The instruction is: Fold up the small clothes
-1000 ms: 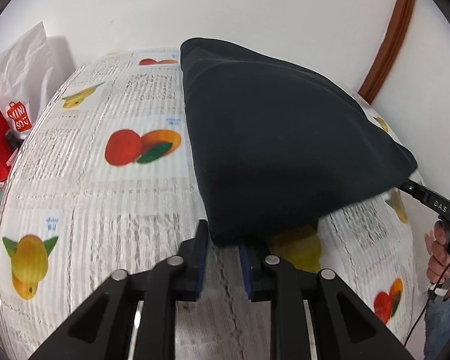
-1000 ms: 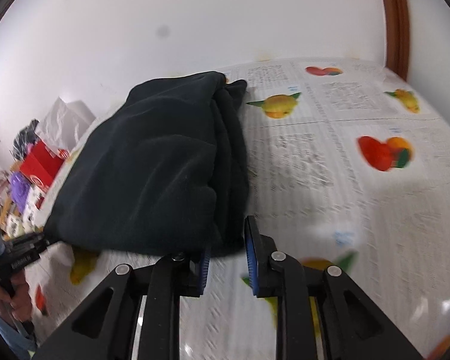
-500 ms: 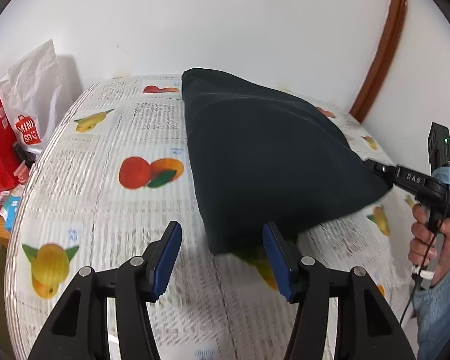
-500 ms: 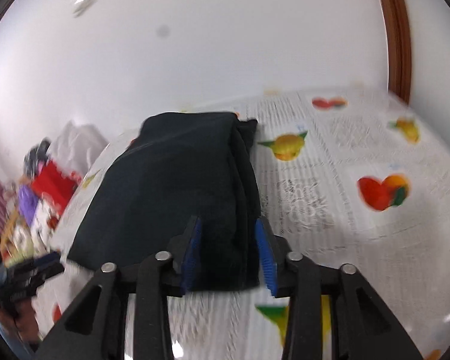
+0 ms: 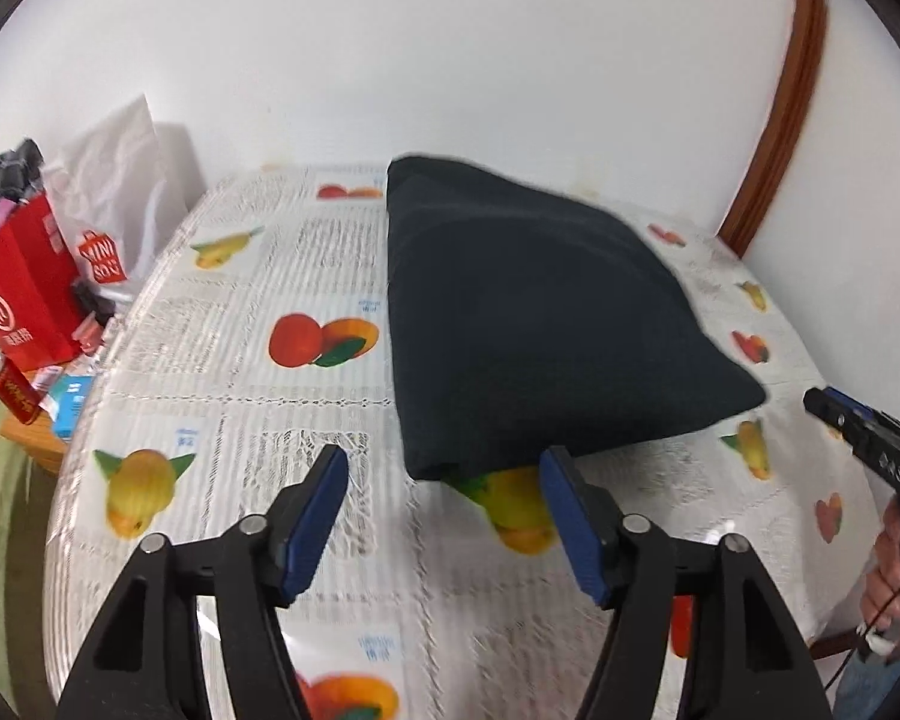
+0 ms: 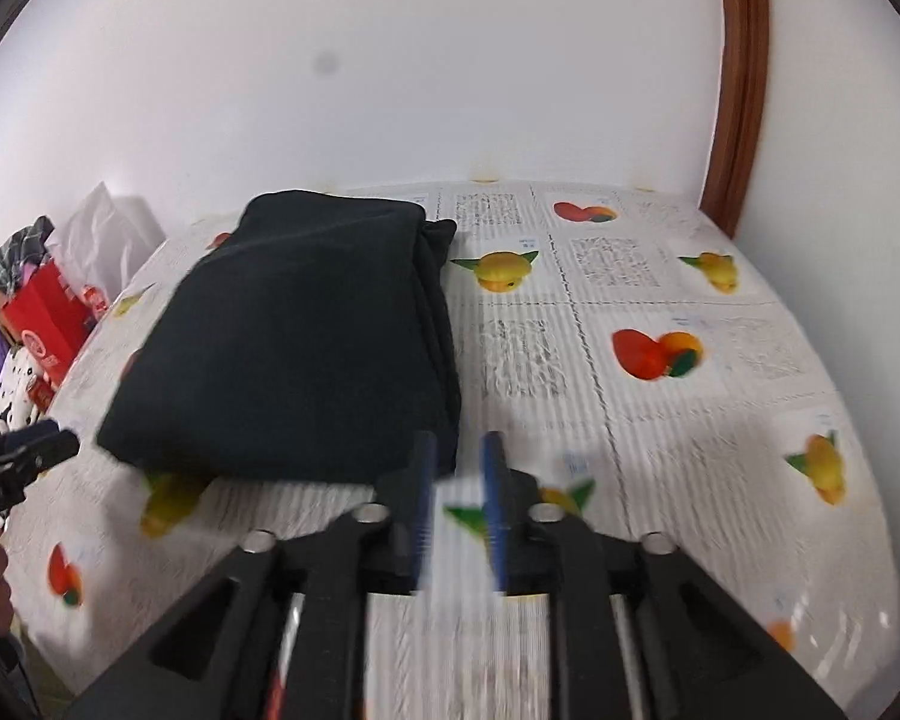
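A dark folded garment (image 5: 534, 324) lies flat on the fruit-print tablecloth (image 5: 258, 420); it also shows in the right wrist view (image 6: 306, 342). My left gripper (image 5: 444, 480) is wide open and empty, just in front of the garment's near corner, clear of it. My right gripper (image 6: 457, 468) stands slightly open and empty, just in front of the garment's near right corner. The right gripper also shows at the right edge of the left wrist view (image 5: 858, 426), and the left gripper at the left edge of the right wrist view (image 6: 12, 462).
A red box (image 5: 24, 294) and a white Miniso bag (image 5: 114, 222) stand beside the table's left side. A white wall runs behind the table, with a brown door frame (image 5: 780, 102) at the right. The tablecloth (image 6: 690, 420) stretches to the right of the garment.
Both grippers let go of the garment's near corners and drew back and up. The left opened wide; the right opened, then narrowed. The garment now lies flat.
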Available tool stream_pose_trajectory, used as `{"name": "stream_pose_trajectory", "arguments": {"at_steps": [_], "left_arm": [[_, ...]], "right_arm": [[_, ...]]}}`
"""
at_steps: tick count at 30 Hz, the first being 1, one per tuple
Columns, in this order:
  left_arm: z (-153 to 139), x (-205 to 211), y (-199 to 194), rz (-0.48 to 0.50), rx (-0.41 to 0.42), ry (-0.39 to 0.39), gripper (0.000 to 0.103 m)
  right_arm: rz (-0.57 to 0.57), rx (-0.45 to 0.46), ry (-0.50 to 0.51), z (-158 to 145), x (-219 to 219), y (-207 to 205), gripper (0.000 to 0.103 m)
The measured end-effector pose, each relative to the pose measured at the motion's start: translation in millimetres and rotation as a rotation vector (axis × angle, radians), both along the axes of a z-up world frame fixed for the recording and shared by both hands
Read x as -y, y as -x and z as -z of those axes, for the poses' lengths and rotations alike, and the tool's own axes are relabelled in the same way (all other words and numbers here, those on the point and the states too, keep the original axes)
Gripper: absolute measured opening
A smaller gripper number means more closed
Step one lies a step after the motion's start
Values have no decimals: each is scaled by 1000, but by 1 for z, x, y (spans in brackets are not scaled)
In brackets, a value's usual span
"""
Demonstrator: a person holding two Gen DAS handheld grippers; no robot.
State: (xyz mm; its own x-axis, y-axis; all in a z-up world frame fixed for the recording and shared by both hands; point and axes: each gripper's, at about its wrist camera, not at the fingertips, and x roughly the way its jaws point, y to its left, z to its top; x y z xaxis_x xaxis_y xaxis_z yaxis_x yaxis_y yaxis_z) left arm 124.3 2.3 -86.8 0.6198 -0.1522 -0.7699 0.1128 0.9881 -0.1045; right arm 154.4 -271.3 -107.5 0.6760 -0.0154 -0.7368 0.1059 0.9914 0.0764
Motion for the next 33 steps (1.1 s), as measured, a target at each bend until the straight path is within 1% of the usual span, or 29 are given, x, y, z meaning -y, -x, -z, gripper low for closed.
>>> {"name": "stream_pose_trajectory", "arguments": {"at_steps": [1, 2, 3, 5, 6, 8, 10, 13, 14, 15, 17, 20, 22, 25, 33], "left_arm": [[-6, 3, 9, 1, 13, -9, 68], [-13, 5, 17, 1, 27, -17, 70], [-19, 7, 27, 2, 43, -23, 71], [-31, 11, 42, 2, 60, -31, 78], [-36, 13, 50, 3, 66, -36, 78], [-46, 16, 62, 7, 79, -42, 84], [-55, 19, 74, 4, 98, -52, 86], [-65, 19, 90, -12, 127, -59, 86], [-67, 19, 95, -15, 134, -56, 86], [-69, 19, 99, -17, 140, -52, 86], [-71, 18, 105, -23, 148, -52, 86], [-72, 21, 113, -21, 160, -63, 86], [-72, 23, 116, -15, 169, -69, 86], [-71, 26, 115, -16, 168, -72, 86], [-70, 30, 115, -14, 167, -73, 86]], "right_arm": [[6, 10, -3, -8, -1, 11, 48], [17, 20, -2, -14, -2, 19, 58], [34, 35, 0, -22, -3, 30, 60], [59, 42, 2, -34, -5, 46, 61], [60, 41, -7, -41, -6, 56, 62], [57, 44, -23, -51, -8, 72, 62], [72, 57, -24, -61, -10, 89, 63], [95, 88, 9, -74, -15, 114, 76], [103, 102, 29, -79, -17, 122, 84], [109, 108, 42, -81, -19, 125, 88], [124, 107, 68, -85, -20, 134, 89], [147, 100, 79, -86, -20, 144, 89], [146, 90, 79, -85, -18, 147, 89], [149, 77, 106, -83, -18, 150, 89], [171, 58, 100, -80, -13, 150, 89]]}}
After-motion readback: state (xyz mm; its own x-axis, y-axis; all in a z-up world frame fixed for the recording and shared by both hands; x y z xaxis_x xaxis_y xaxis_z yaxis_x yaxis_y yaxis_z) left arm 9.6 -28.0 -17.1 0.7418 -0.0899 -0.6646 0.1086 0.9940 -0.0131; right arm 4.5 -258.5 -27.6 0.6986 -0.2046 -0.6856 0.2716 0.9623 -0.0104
